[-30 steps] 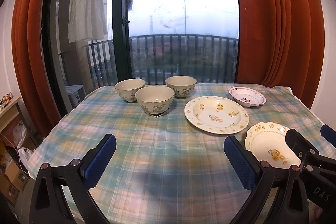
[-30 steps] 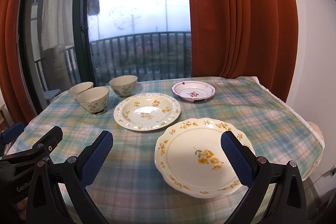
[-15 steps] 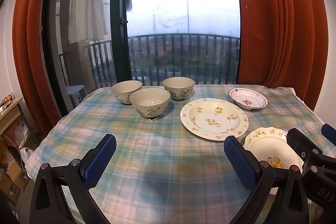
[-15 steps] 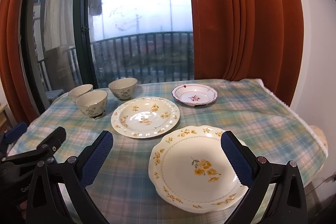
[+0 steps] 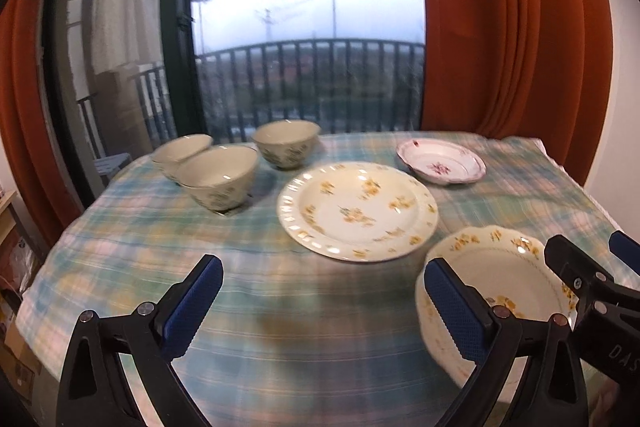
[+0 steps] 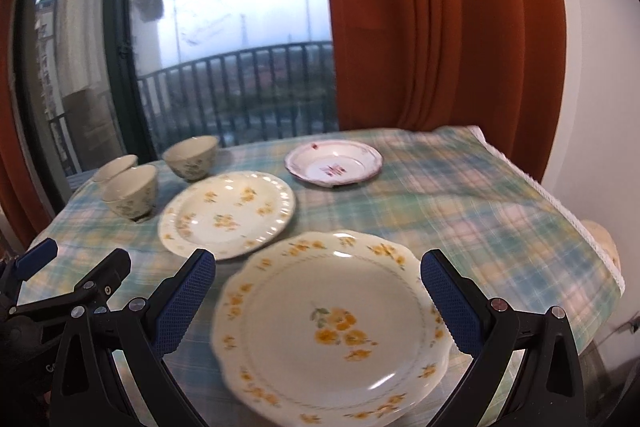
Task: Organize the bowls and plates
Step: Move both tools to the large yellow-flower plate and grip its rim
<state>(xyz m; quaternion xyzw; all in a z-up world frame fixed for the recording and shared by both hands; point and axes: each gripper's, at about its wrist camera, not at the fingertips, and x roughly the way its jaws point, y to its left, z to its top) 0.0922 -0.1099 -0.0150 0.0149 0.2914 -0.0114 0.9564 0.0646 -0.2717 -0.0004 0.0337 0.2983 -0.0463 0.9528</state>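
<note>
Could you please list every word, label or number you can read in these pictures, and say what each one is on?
"DAS": white letters on the black body of the right gripper, at the lower right edge of the left wrist view; the edge of the picture cuts the word off.
A few pale letters on the body of the left gripper, at the lower left edge of the right wrist view: too dark and cropped to read.
The plates, bowls and tablecloth carry only patterns, no writing.
</note>
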